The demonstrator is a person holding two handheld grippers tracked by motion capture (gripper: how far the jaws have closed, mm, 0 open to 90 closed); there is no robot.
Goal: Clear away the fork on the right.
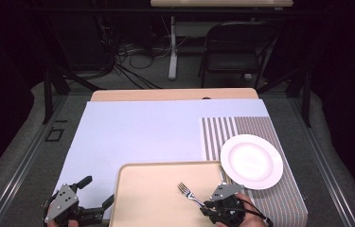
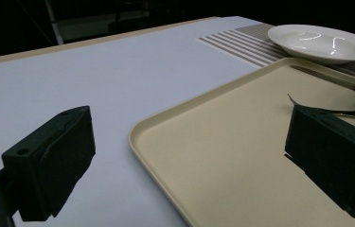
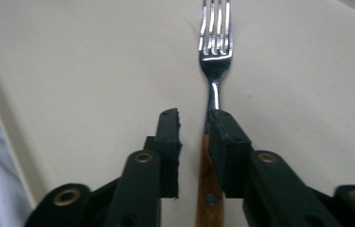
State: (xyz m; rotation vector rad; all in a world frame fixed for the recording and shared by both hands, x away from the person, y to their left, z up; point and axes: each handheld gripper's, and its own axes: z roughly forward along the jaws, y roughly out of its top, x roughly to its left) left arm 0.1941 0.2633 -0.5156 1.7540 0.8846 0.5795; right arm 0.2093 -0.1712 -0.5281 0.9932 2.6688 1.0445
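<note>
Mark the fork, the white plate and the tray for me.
fork point(image 3: 216, 61), right gripper view, on the neck just below the tines.
white plate point(image 1: 252, 161), high view, on its bare centre.
tray point(image 1: 151, 198), high view, on its bare floor.

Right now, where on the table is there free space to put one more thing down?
The blue mat left of the striped placemat and beyond the tray is bare. The tray's left half is free too. Crowded: tray's right side with the fork, right gripper and plate.

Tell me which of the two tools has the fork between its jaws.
The right tool: the fork lies with its wooden handle between that tool's narrowly parted jaws. The left tool stands wide open astride the edge of the tray, gripping nothing.
</note>
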